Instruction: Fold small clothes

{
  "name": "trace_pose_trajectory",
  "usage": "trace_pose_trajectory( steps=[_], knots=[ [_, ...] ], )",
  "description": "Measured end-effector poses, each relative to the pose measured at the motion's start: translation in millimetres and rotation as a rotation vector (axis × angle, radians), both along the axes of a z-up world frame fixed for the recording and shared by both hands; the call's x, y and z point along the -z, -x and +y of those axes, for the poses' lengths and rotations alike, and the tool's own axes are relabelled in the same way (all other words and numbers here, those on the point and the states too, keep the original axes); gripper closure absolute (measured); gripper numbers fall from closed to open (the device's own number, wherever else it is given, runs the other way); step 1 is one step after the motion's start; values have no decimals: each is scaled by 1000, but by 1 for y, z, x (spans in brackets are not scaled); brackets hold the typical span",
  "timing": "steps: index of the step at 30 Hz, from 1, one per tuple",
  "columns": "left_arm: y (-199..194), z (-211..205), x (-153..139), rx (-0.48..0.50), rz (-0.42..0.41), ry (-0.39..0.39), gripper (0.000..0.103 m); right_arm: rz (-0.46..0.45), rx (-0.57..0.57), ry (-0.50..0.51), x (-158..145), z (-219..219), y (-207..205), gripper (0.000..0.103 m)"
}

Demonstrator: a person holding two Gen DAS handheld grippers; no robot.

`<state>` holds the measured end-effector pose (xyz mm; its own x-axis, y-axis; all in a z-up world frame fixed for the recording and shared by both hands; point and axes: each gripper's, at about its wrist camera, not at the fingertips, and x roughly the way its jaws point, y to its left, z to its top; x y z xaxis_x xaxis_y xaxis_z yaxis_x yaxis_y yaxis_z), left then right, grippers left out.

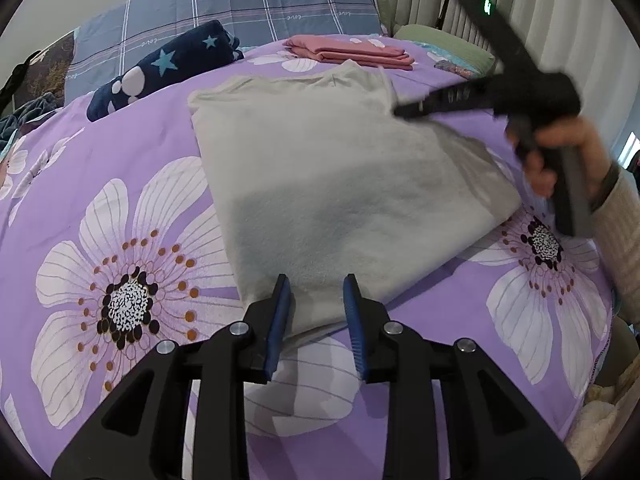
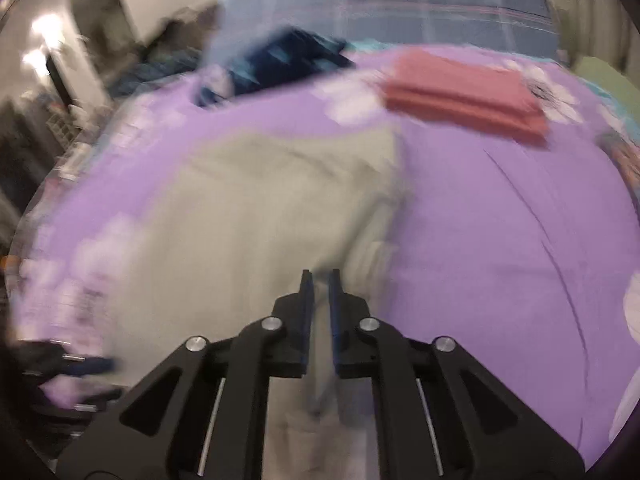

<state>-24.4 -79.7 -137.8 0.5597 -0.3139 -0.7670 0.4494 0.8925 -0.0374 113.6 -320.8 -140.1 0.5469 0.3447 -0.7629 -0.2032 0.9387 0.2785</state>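
Note:
A pale grey-beige garment (image 1: 340, 184) lies partly folded on the purple flowered bedspread (image 1: 120, 184). My left gripper (image 1: 318, 284) is open, its blue pads just above the garment's near edge and holding nothing. My right gripper (image 1: 400, 112) shows blurred in the left wrist view, over the garment's right side. In the blurred right wrist view the right gripper (image 2: 320, 276) has its jaws close together with a fold of the garment (image 2: 248, 216) running between them.
A folded pink garment (image 1: 352, 51) lies at the far side of the bed, also in the right wrist view (image 2: 464, 92). A dark blue star-patterned bundle (image 1: 168, 66) and a blue plaid pillow (image 1: 256, 0) lie behind. Curtains (image 1: 540, 20) hang at the right.

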Motion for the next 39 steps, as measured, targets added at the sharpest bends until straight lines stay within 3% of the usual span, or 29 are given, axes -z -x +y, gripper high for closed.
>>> trace_pose_trajectory(
  steps=[2, 4, 5, 7, 8, 9, 11, 13, 16, 19, 24, 27, 39],
  knots=[
    [1, 3, -5, -2, 1, -3, 72, 28, 46, -107, -3, -16, 4, 103],
    [1, 13, -20, -38, -22, 31, 70, -15, 56, -83, -14, -19, 12, 103],
    [1, 20, -30, -48, -36, 77, 68, -51, 61, -43, -22, -18, 19, 96],
    [-8, 40, -51, -94, -68, 196, 46, -83, 53, -33, -30, -20, 22, 76],
    [-13, 45, -54, -112, -75, 213, 42, -84, 51, -47, -31, -23, 24, 62],
    [-22, 49, -57, -142, -91, 206, 41, -76, 56, -60, -31, -27, 20, 58],
    [-39, 48, -54, -166, -93, 160, 41, -40, 68, -77, -25, -31, 11, 58],
    [-61, 45, -41, -176, -41, 125, 41, -3, 57, -85, -16, -28, 8, 58],
    [-87, 42, -22, -165, 69, 139, 41, 26, 33, -62, -6, -26, 10, 55],
    [-105, 41, -12, -141, 126, 168, 41, 28, 2, -62, -6, -22, 8, 49],
    [-126, 34, -5, -123, 160, 191, 41, 61, -46, -105, -4, -15, -4, 49],
    [-137, 31, -1, -114, 178, 210, 40, 53, -73, -75, -3, -8, -7, 49],
    [-168, 19, 5, -48, 165, 219, 37, 48, -121, -135, 6, -9, -38, 58]
  ],
)
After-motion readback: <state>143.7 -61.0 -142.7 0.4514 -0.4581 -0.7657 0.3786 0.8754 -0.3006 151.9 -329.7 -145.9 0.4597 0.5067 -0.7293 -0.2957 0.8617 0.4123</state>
